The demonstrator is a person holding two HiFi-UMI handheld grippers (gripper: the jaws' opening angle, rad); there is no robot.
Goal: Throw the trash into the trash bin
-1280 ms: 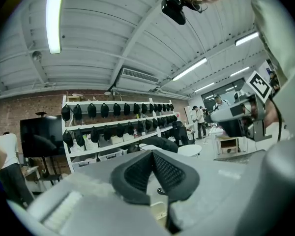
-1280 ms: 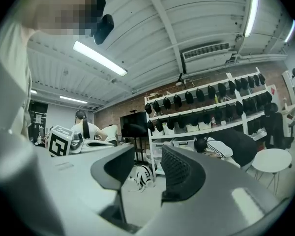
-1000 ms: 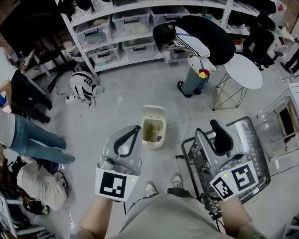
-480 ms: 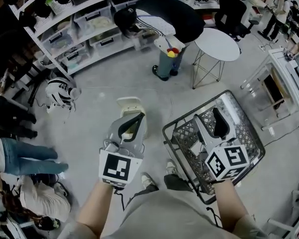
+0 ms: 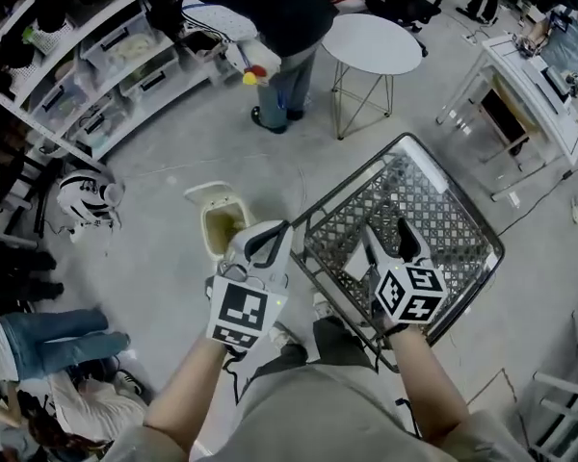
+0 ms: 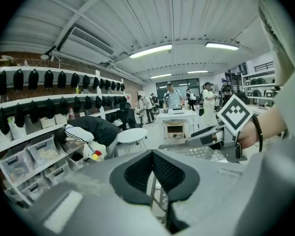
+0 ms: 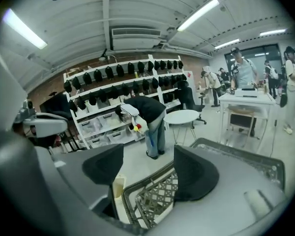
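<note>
The pale trash bin (image 5: 222, 223) stands on the floor with its lid up, just left of a wire mesh cart (image 5: 462, 221). My left gripper (image 5: 281, 229) is shut and empty, its tip at the cart's near-left rim beside the bin. The pads meet in the left gripper view (image 6: 152, 154). My right gripper (image 5: 387, 242) reaches into the cart. Its jaws have just been opening and stand open with nothing between them (image 7: 148, 168); past them show the cart (image 7: 157, 196) and bin (image 7: 117, 188). I cannot make out any trash item.
A person (image 5: 270, 8) bends over at the shelves with storage boxes (image 5: 67, 75). A round white table (image 5: 371, 44) stands beyond the cart, a white desk (image 5: 520, 65) at the right. A striped helmet-like object (image 5: 82, 195) and other people (image 5: 48, 340) are at the left.
Both grippers have come down and forward. The right one has gone into the cart and its jaws are wider apart. The left one has moved from the bin to the cart's rim.
</note>
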